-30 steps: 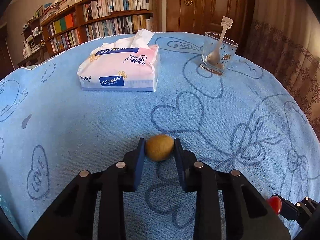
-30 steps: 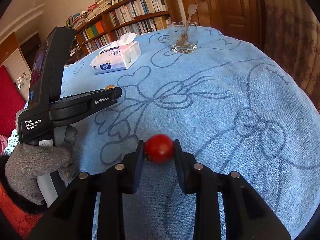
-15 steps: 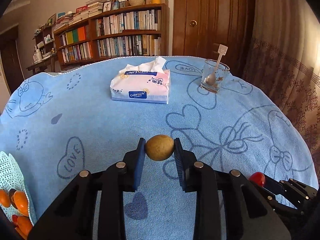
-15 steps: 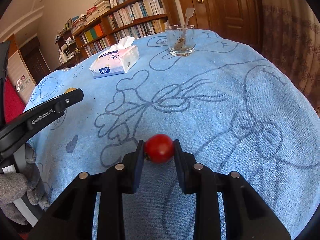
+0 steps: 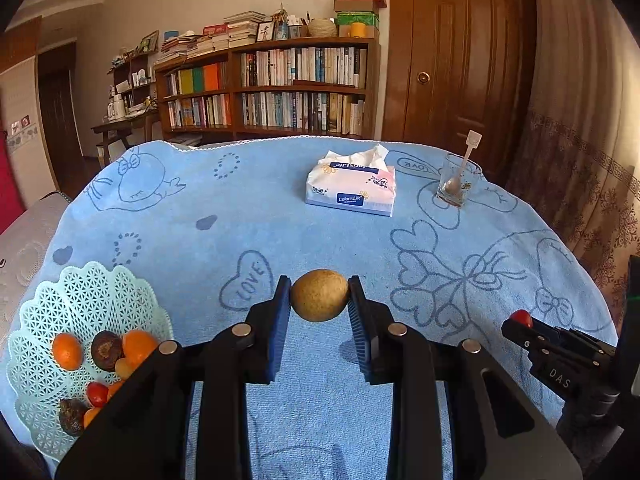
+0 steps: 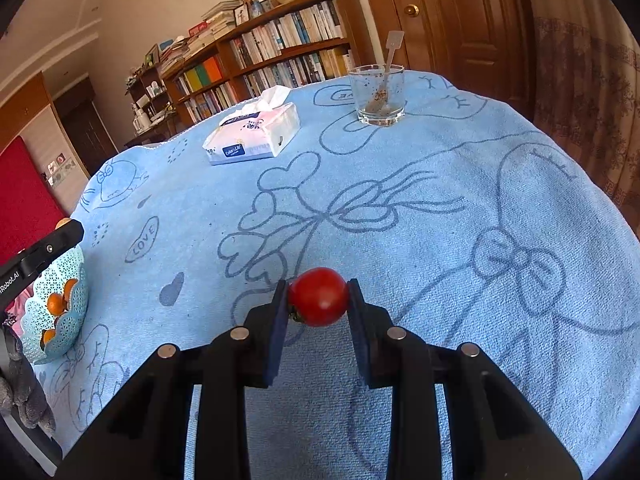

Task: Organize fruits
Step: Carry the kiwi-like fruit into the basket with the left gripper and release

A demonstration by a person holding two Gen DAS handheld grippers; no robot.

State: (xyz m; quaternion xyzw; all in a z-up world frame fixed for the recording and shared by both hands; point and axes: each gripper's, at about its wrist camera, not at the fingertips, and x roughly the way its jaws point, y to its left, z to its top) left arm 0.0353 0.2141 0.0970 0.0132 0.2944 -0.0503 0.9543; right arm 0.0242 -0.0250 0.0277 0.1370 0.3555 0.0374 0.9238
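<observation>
The left gripper (image 5: 319, 296) pinches one brown kiwi-like fruit (image 5: 319, 295) across its middle, and the right gripper (image 6: 318, 297) pinches one red tomato (image 6: 319, 296) likewise; both are held above the cloth, right of the lattice basket (image 5: 80, 292). Both fruits are judged light, round and easily bruised (the tomato's smooth skin may slip), so hold at the widest girth with modest pressure. The basket shows about eight small fruits, partly hidden.
</observation>
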